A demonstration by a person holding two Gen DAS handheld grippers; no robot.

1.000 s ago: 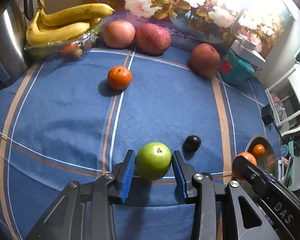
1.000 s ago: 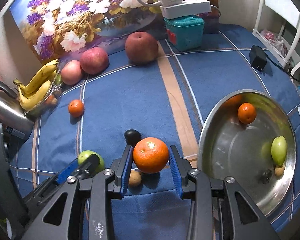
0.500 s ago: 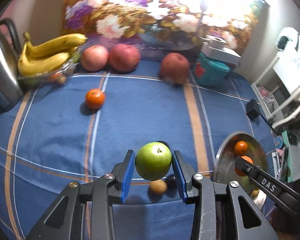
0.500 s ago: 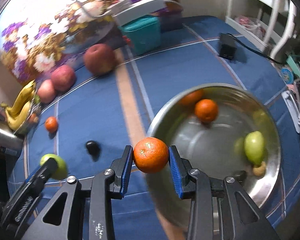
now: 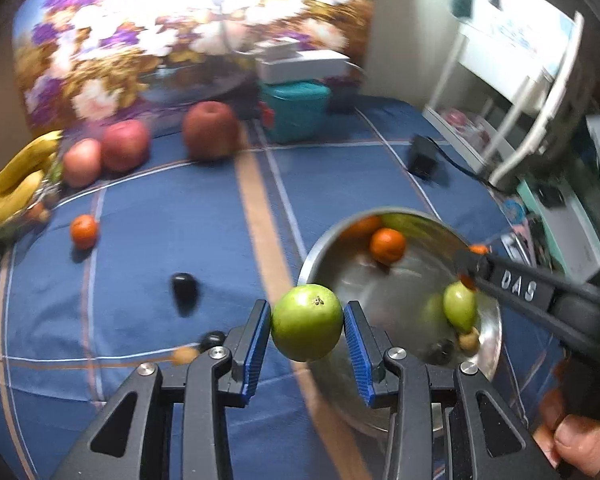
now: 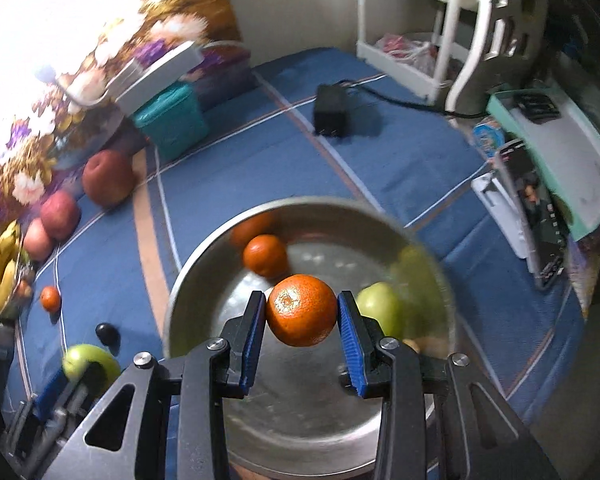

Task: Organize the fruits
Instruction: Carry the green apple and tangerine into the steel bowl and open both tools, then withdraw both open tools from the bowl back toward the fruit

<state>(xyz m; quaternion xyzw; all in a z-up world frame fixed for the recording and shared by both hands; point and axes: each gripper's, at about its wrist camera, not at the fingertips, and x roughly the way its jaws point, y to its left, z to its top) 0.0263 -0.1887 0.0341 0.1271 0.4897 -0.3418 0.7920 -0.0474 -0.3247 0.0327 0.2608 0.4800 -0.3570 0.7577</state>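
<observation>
Both fruits look mid-delivery. The right claw (image 6: 302, 316) pinches an orange (image 6: 301, 310) directly above the metal bowl (image 6: 188, 280); next it should lower and let go. The left claw (image 5: 307, 330) pinches a green apple (image 5: 307, 328), with the bowl rim just ahead to its right, so it needs to carry further over.

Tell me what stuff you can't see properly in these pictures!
- Bowl: near rim hidden by the right gripper and its orange, right wrist view.
- Small things low in the bowl: blurred and too small, left wrist view.
- Bananas: cut off by the left edge, left wrist view.
- Flower picture: washed out by glare.
</observation>
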